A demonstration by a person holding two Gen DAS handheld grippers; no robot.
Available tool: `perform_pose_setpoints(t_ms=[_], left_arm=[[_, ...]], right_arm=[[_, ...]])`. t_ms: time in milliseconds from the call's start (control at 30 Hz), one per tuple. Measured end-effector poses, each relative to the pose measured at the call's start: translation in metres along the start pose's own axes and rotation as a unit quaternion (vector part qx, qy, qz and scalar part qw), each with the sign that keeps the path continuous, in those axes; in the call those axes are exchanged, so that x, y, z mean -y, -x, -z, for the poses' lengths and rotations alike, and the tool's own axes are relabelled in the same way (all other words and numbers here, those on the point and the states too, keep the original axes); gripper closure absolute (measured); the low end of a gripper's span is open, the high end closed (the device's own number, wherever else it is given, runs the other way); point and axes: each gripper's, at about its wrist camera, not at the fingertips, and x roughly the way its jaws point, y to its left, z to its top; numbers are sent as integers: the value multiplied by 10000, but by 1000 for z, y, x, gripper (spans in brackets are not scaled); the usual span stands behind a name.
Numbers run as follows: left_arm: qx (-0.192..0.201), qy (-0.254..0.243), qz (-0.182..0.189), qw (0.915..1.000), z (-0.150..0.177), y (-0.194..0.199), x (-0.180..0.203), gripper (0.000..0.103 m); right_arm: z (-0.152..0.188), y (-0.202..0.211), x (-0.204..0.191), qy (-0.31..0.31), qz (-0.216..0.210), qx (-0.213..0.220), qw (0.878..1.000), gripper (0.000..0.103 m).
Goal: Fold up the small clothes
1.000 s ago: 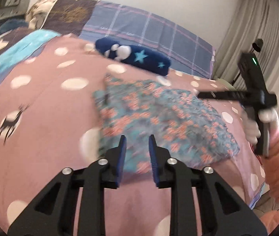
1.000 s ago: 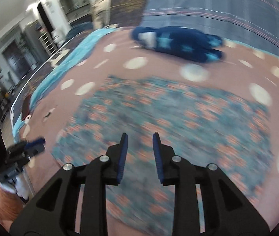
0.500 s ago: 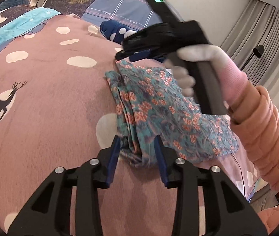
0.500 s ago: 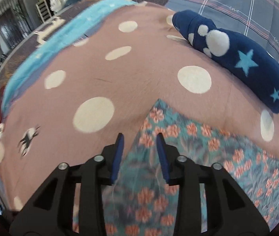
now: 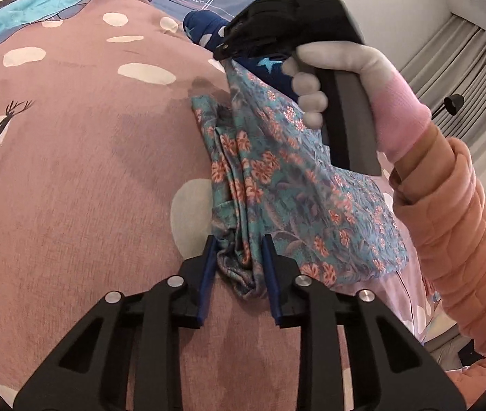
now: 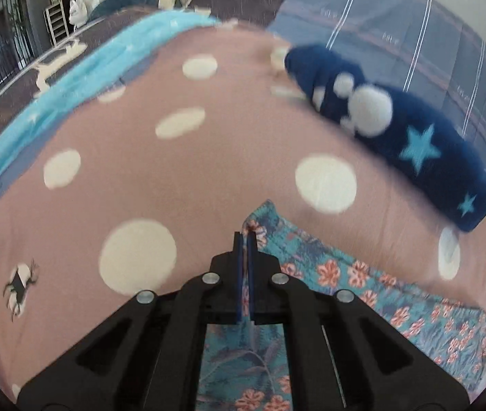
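Note:
A teal floral garment [image 5: 287,185] lies on the pink spotted bedspread [image 5: 82,157]. My left gripper [image 5: 237,250] is open, its fingers on either side of the garment's bunched near corner, which sits between them. My right gripper [image 6: 245,238] is shut on the garment's far corner [image 6: 260,229] and lifts it off the bed. It shows in the left wrist view [image 5: 229,51] with that corner hanging from its tips. The rest of the garment [image 6: 397,308] trails to the right.
A navy plush item with stars and white dots [image 6: 397,130] lies just beyond the garment. A blue plaid pillow [image 6: 414,34] stands at the head of the bed. Grey curtains [image 5: 465,68] hang at the right.
My right gripper has closed on the garment's far corner and raised it. My left gripper has moved forward so the bunched near corner now sits between its open fingers.

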Motion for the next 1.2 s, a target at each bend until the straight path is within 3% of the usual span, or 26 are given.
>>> perform_pose_setpoints(t_ms=[133, 167, 233, 333, 400, 433, 500, 533, 600, 667, 700, 733, 767, 900, 967, 1033, 1133, 1200], left_arm=[[-24, -16, 19, 10000, 5, 2, 2, 76], [-24, -9, 36, 10000, 5, 3, 2, 76], [-31, 29, 81, 10000, 7, 4, 1, 76], [-65, 48, 103, 9999, 6, 5, 1, 76], [-81, 102, 147, 9998, 5, 4, -1, 75], [-89, 148, 171, 9997, 4, 4, -3, 75], [-81, 240, 190, 9995, 1, 3, -6, 74], [-68, 272, 171, 9995, -1, 3, -7, 73], [-10, 330, 131, 9994, -7, 2, -10, 71], [13, 421, 128, 9990, -13, -2, -13, 71], [-28, 494, 173, 9986, -16, -4, -16, 73], [-81, 497, 233, 9985, -18, -7, -16, 87], [-119, 487, 270, 9984, -19, -8, -15, 91], [-139, 415, 76, 9990, -12, -8, -11, 94], [-98, 362, -21, 9993, -8, -4, -9, 95], [-73, 294, -13, 9995, -4, 0, -9, 96], [-72, 281, 21, 9996, 0, 6, -12, 96], [-6, 302, -33, 9995, 2, 15, -17, 96]], right_arm=[[11, -42, -10, 478, -202, -807, 9954, 95], [13, -37, -8, 466, -235, -587, 9969, 95], [13, -23, -4, 412, -404, -431, 9974, 81], [13, 8, -10, 730, -533, -162, 9958, 78], [19, 22, -21, 1169, -782, -231, 9898, 77], [27, 27, -33, 1523, -933, -371, 9832, 71], [39, 26, -50, 1964, -917, -619, 9743, 60], [48, 21, -59, 2187, -791, -732, 9698, 59], [57, 12, -67, 2341, -602, -812, 9669, 60], [58, 2, -68, 2178, -709, -895, 9693, 91], [56, 2, -67, 2069, -613, -837, 9728, 101], [54, 5, -67, 2009, -576, -756, 9750, 101], [50, 11, -65, 1879, -555, -588, 9789, 101], [35, 0, -45, 1334, -641, -513, 9877, 102], [40, -16, -41, 1289, -786, -592, 9868, 102], [42, -20, -39, 1309, -902, -405, 9865, 101], [36, -2, -23, 840, -1103, -218, 9901, 95], [35, 29, -7, 679, -1060, 170, 9919, 92]])
